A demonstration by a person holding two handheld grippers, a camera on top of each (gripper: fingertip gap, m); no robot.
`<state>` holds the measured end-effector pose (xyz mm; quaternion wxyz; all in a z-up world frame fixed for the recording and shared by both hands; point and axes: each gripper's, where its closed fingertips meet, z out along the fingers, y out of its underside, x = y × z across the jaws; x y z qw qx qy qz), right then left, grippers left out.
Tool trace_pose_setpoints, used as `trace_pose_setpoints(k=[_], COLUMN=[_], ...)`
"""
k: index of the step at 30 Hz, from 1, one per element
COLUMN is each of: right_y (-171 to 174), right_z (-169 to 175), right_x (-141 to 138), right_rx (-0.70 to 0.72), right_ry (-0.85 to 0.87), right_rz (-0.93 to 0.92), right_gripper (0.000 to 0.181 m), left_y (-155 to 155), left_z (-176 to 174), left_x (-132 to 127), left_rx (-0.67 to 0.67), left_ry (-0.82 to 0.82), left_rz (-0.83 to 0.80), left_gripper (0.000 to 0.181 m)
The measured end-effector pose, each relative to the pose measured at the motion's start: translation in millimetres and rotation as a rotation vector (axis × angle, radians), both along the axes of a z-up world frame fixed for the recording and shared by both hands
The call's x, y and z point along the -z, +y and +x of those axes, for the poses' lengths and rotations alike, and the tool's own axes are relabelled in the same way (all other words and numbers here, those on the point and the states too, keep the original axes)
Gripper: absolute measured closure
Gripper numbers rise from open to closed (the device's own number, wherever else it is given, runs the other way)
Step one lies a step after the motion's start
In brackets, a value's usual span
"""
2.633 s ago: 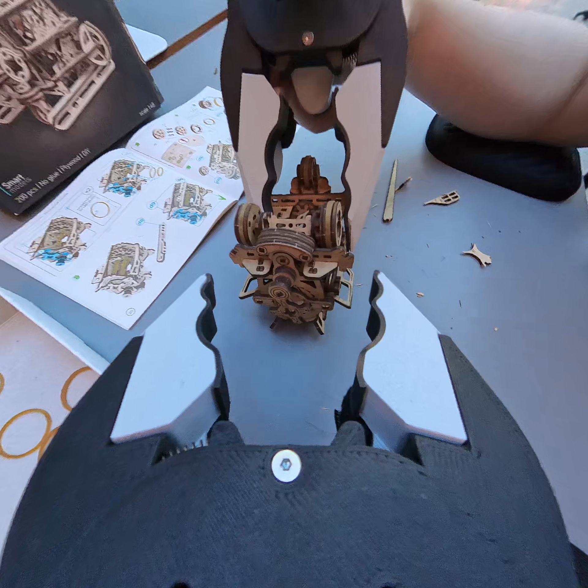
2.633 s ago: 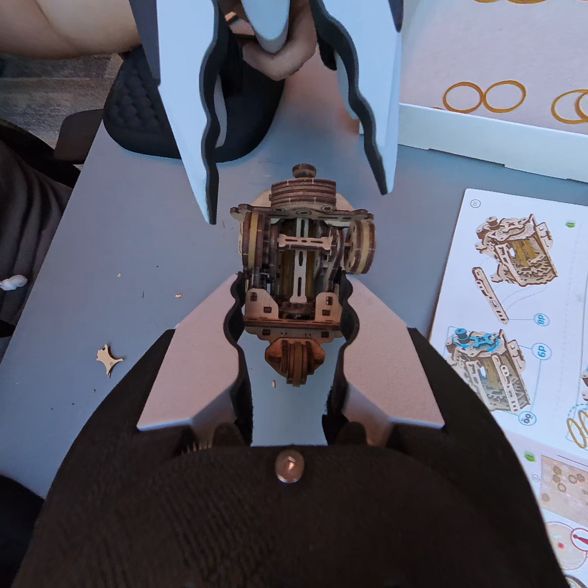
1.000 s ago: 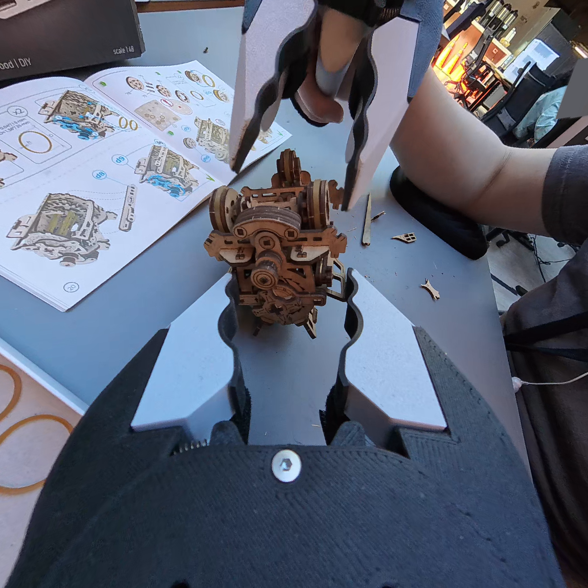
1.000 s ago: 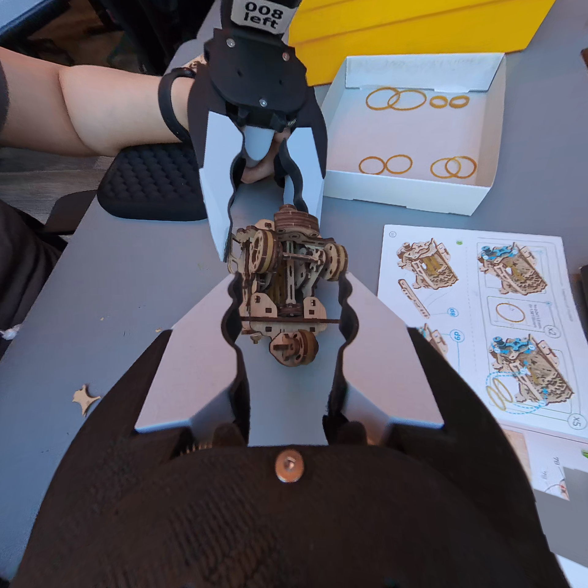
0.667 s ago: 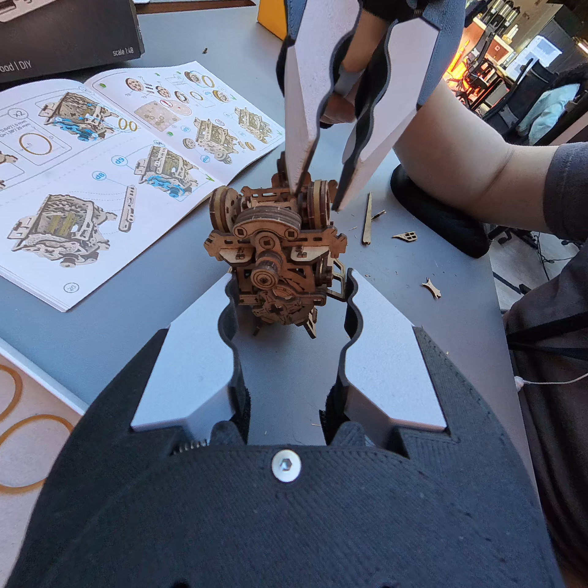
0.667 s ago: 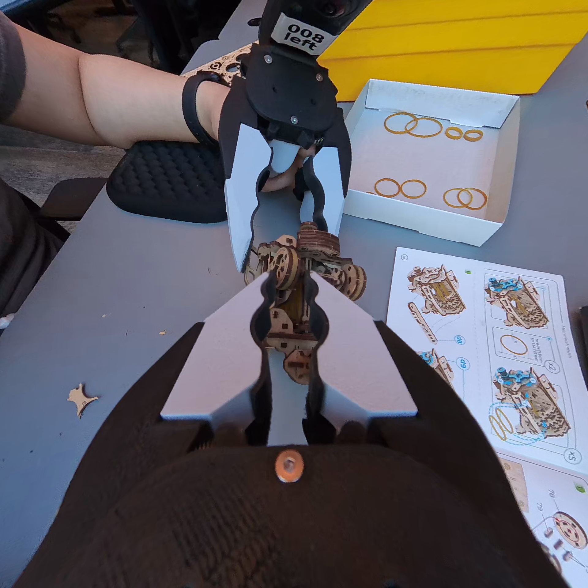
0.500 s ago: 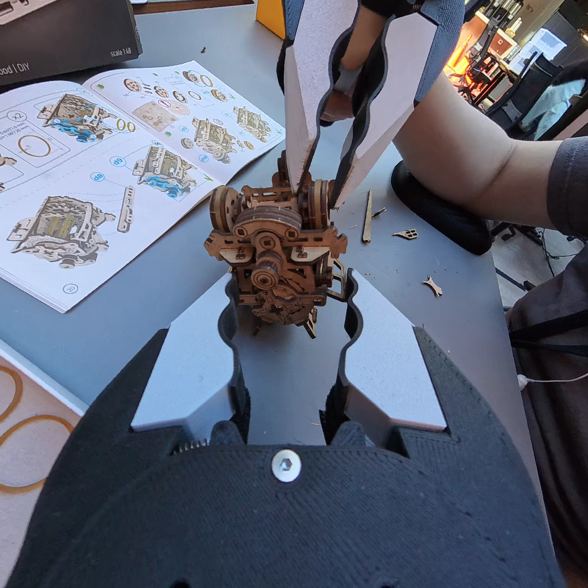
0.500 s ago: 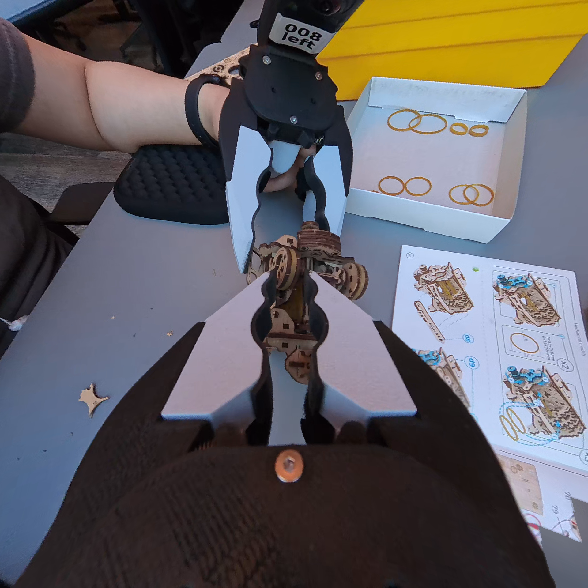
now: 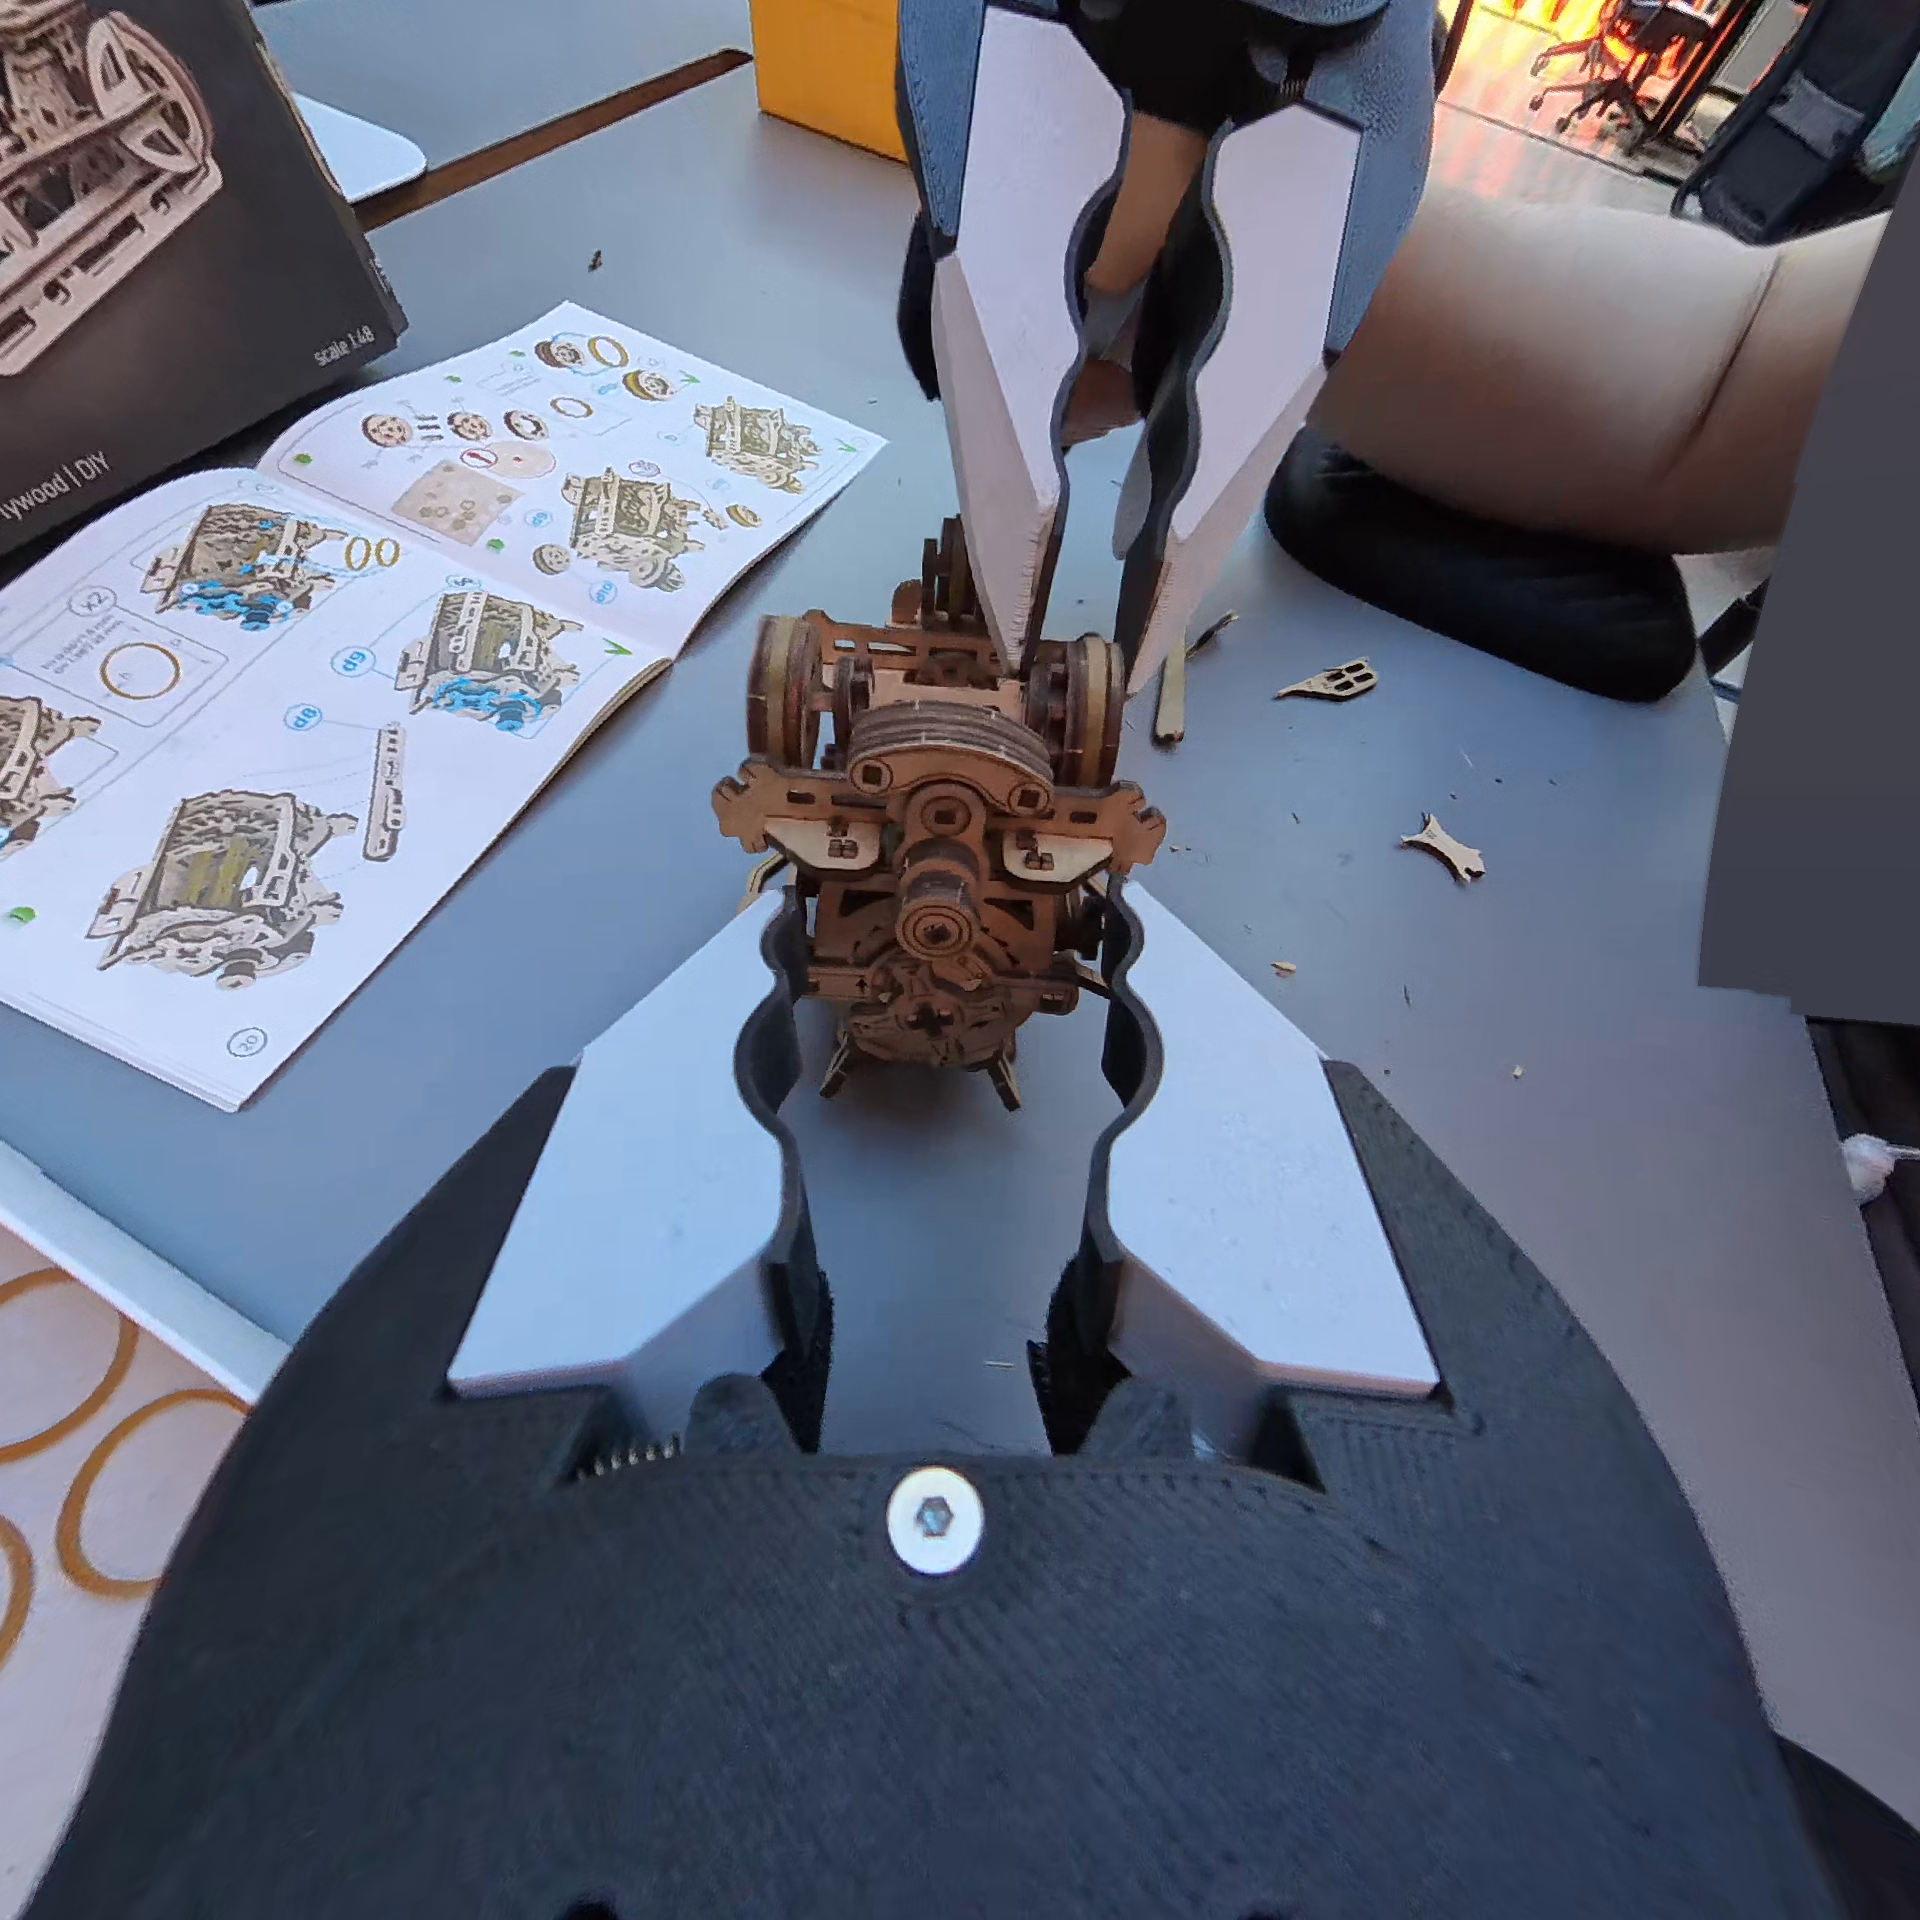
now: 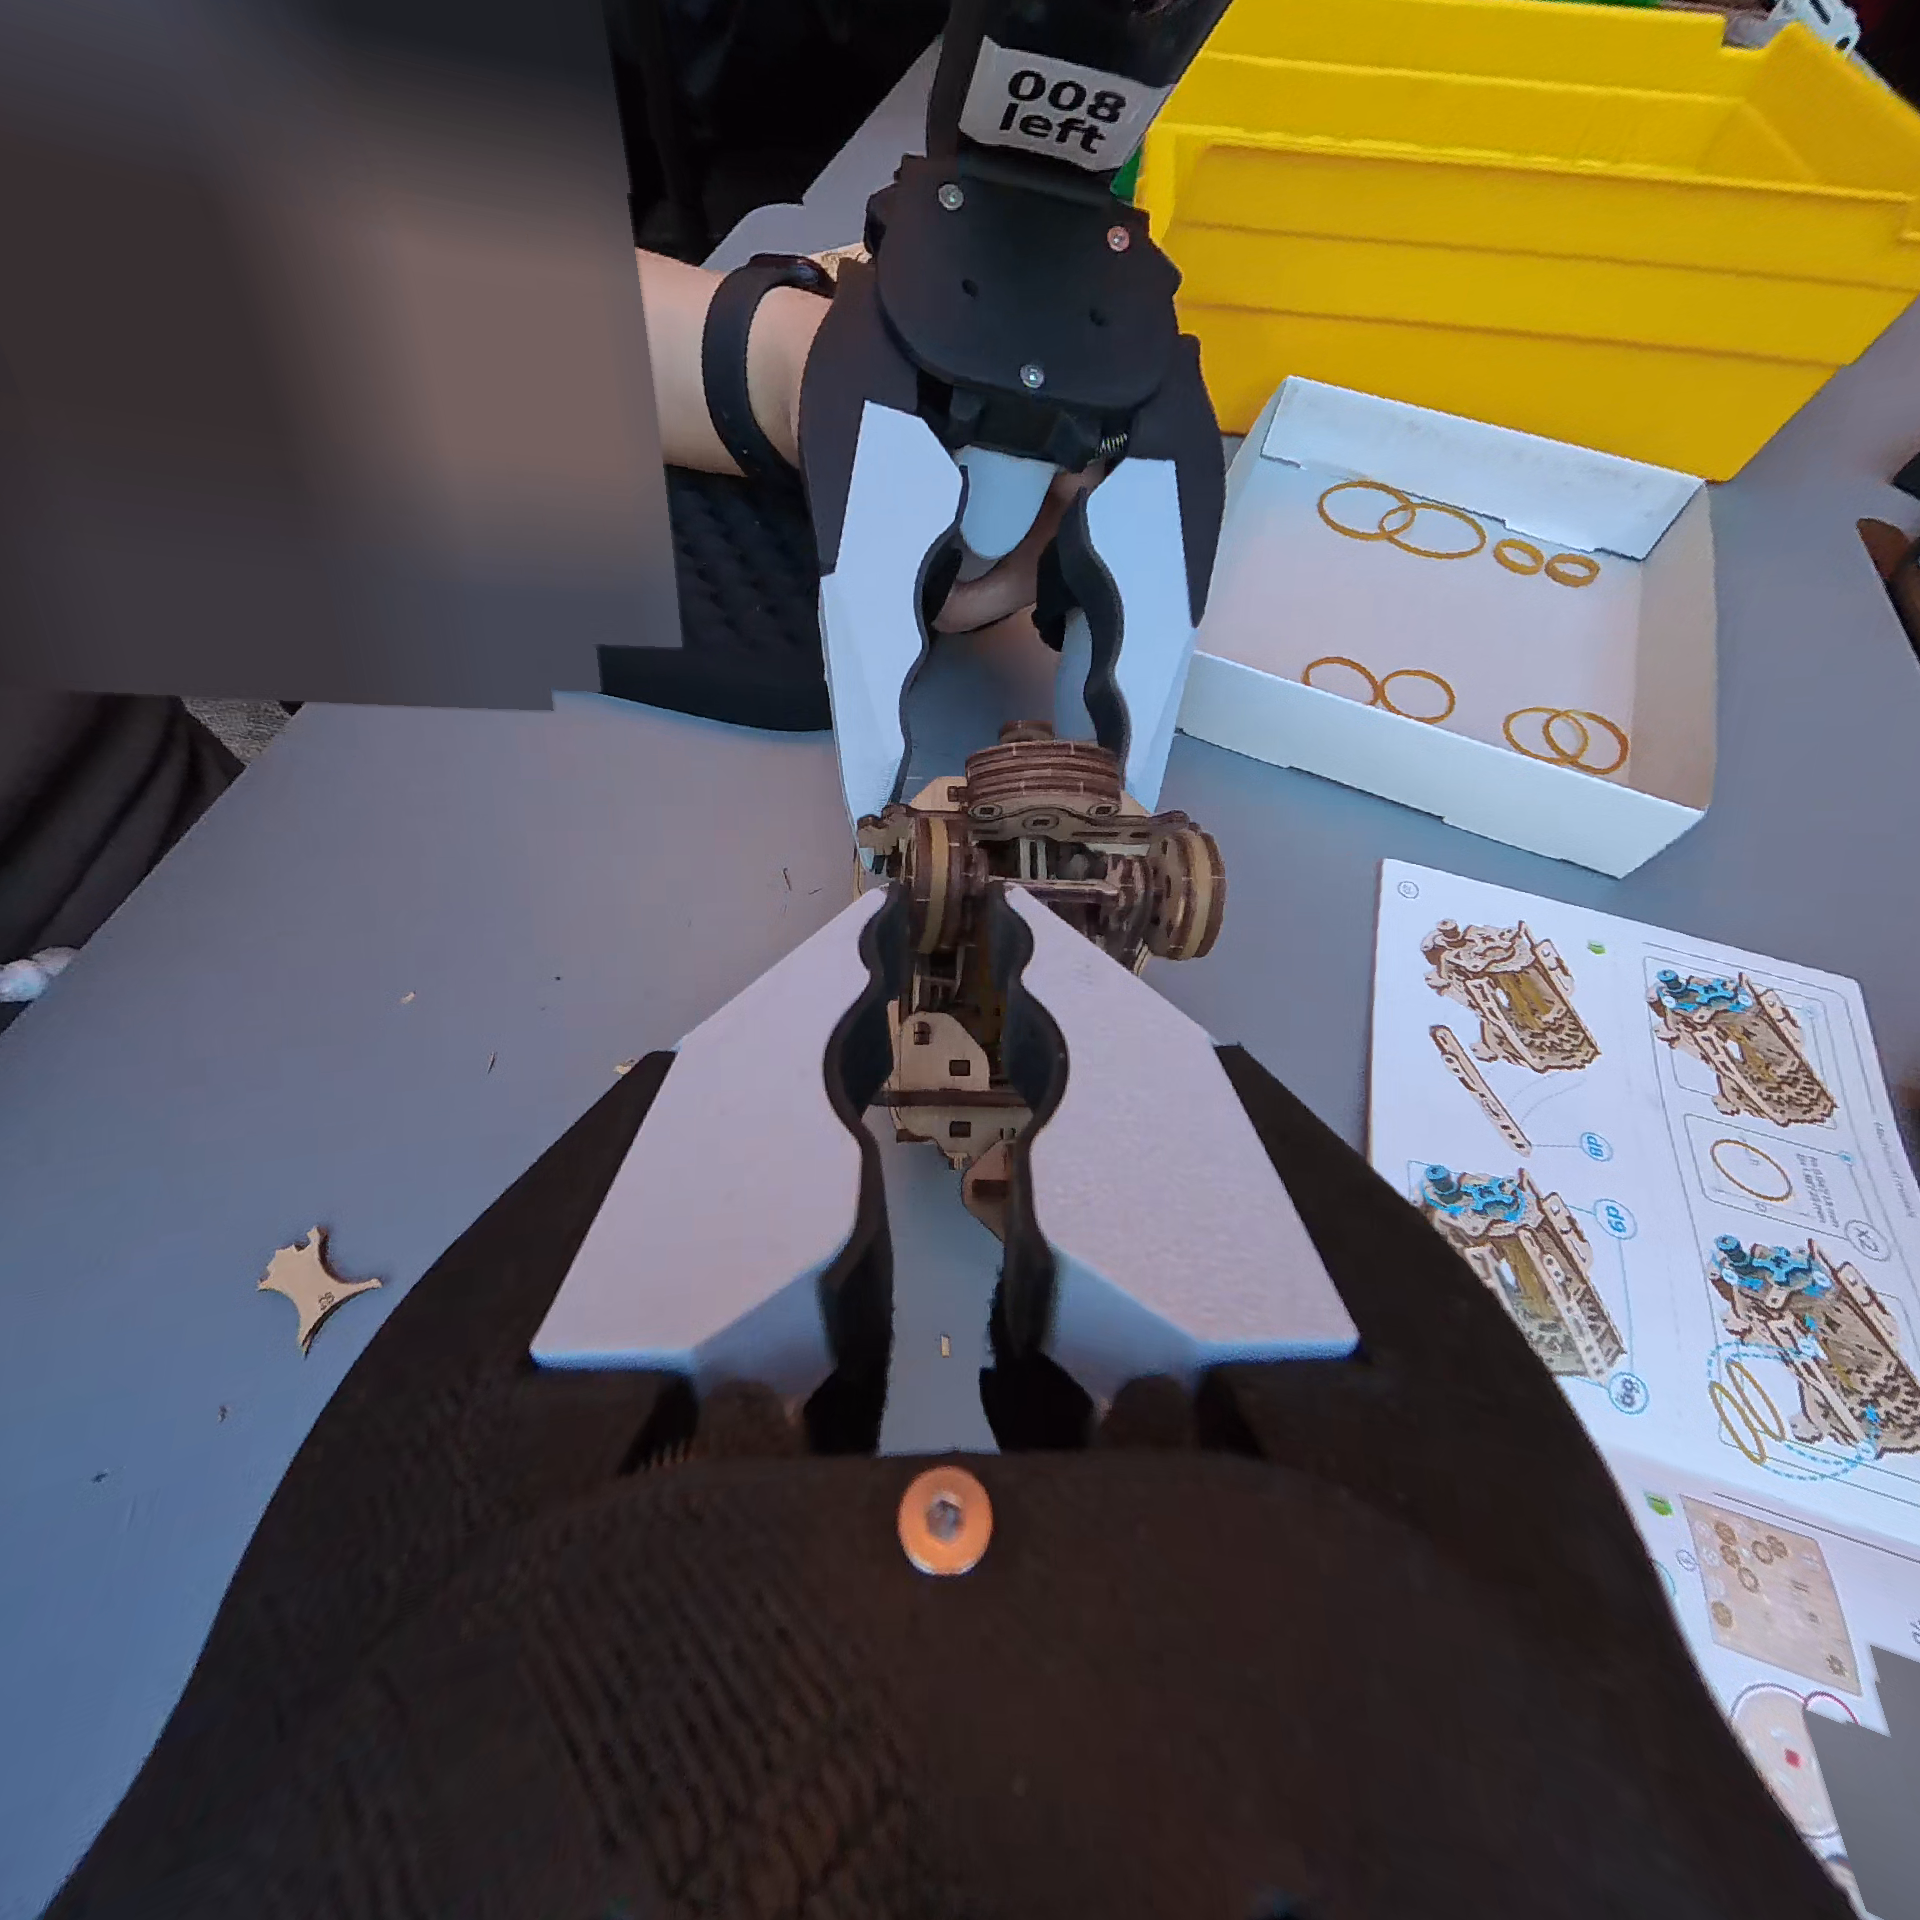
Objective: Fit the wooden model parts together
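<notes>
We log a grey counter (image 9: 1558, 1091), the largest item, bearing everything below.

Yellow bin (image 10: 1507, 208): at the far edge, behind the white tray.

Dark box (image 9: 156, 239): far left in the left wrist view, pictured with a model; it stands beside the booklet.

Booklet (image 9: 416, 644): lies open, showing assembly drawings, just beside the model.

White tray (image 10: 1455, 758): open-topped, holding tan rings (image 10: 1397, 525) in pairs.

Black pad (image 9: 1475, 561): under a person's forearm, near the model.

Our left tool (image 9: 945, 935): fingers part-spread, pressed on both lower flanks of the model, pinching it.

Our right tool (image 10: 940, 925): narrowed to a slim gap, its fingertips closed on the model's wheel at the upper far end.

Model (image 9: 935, 831): wooden, geared, wheels either side, standing on the counter between the two tools, which meet it from opposite ends.

Stick (image 9: 1169, 696): thin, flat on the counter past the model.

Scraps (image 9: 1444, 847): small wooden offcuts scattered apart on the counter.
</notes>
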<state>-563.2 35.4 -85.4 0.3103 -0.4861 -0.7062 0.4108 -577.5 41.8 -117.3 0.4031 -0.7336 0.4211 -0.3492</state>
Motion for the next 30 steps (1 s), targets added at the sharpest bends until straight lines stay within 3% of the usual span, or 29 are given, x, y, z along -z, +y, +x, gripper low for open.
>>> trace_pose_setpoints(k=[3,12,19,23,26,30], right_y=[-6.6,-13.9,-7.7,5.6,1.7,-8.3], right_z=[2.2,0.8,0.8,-6.1,-11.1,-15.7], right_x=[2.2,6.3,-6.8,-5.1,9.8,16.8], right_rx=[0.0,0.025,0.038,0.108,0.082,0.015], right_ry=[0.022,0.063,0.14,0.117,0.053,0.009], right_rz=[0.071,0.179,0.196,0.089,0.066,0.135], right_gripper=[0.168,0.167,0.126,0.081,0.085,0.104], left_y=[-4.3,-12.6,-8.8,-11.4,-14.4,-17.7], left_z=[2.2,4.4,2.2,4.7,7.2,10.0], left_x=[2.3,9.7,16.2,16.8,16.9,16.4], left_rx=[0.018,0.045,0.034,0.059,0.083,0.108], left_ry=[0.041,0.147,0.196,0.207,0.233,0.278], left_rz=[0.041,0.123,0.177,0.221,0.287,0.392], left_gripper=[0.125,0.096,0.102,0.111,0.112,0.112])
